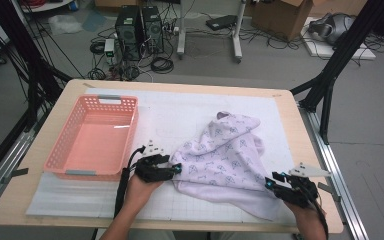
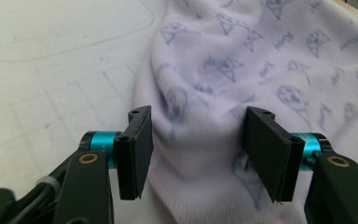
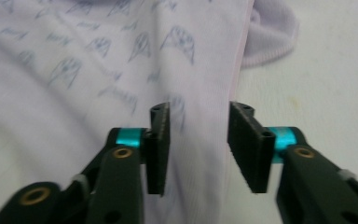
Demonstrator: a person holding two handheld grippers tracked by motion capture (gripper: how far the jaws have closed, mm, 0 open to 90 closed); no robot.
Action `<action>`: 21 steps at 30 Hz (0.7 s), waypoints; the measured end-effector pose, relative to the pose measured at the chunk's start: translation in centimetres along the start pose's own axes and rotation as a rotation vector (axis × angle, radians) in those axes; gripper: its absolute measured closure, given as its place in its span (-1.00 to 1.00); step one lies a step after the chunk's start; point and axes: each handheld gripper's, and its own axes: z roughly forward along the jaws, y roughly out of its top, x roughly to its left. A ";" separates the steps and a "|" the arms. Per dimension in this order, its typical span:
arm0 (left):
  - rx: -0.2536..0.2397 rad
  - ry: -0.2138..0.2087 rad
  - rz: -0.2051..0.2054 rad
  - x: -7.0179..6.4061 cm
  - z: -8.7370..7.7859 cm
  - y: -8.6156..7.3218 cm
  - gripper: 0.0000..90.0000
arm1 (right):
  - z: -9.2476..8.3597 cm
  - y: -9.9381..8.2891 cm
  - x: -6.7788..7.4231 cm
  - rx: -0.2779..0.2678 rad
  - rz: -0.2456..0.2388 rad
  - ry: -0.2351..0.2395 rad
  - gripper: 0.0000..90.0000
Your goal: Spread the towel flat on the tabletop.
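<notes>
Grey floor with tangled cables, two computer towers [image 1: 140, 31] and a cardboard box [image 1: 284, 16] lies beyond a wooden table [image 1: 180, 85] covered by a white gridded mat [image 1: 170, 117]. On the mat's left part sits a pink plastic basket [image 1: 94, 137], set just beside the left gripper [image 1: 176, 168]. A crumpled white cloth [image 1: 225, 155] printed with small blue figures lies on the right half of the mat, well apart from the basket. The left gripper reaches the cloth's left edge; in the left gripper view its jaws stand parted, with a raised fold of the cloth [image 2: 200, 126] between the pads [image 2: 137, 149] and no pad pressing on it. The right gripper [image 1: 271, 182] sits at the cloth's near right corner; in the right gripper view its jaws are about half spread over the cloth's hemmed edge [image 3: 200, 140], the fabric lying flat between them, not pinched. Both hands come in from the table's near edge, the left hand [image 1: 140, 192] behind its gripper and the right hand [image 1: 307, 215] near the table's corner.
</notes>
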 end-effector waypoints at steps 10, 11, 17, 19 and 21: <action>0.074 0.042 0.047 -0.7 1.7 0.7 0.75 | 7.9 4.2 0.1 0.089 0.019 0.005 0.76; 0.062 0.042 0.044 -0.8 1.4 0.4 0.76 | 8.0 4.2 0.4 0.101 -0.001 0.018 0.91; 0.002 0.013 0.026 -1.0 -1.4 -1.4 0.76 | 5.5 2.9 1.6 0.088 -0.059 0.073 0.96; -0.009 -0.008 0.038 -1.3 -2.4 -1.8 0.75 | 4.1 2.1 1.9 0.078 -0.068 0.078 0.96; -0.017 -0.023 0.043 -1.6 -3.0 -2.2 0.74 | 3.4 1.7 2.0 0.074 -0.075 0.085 0.97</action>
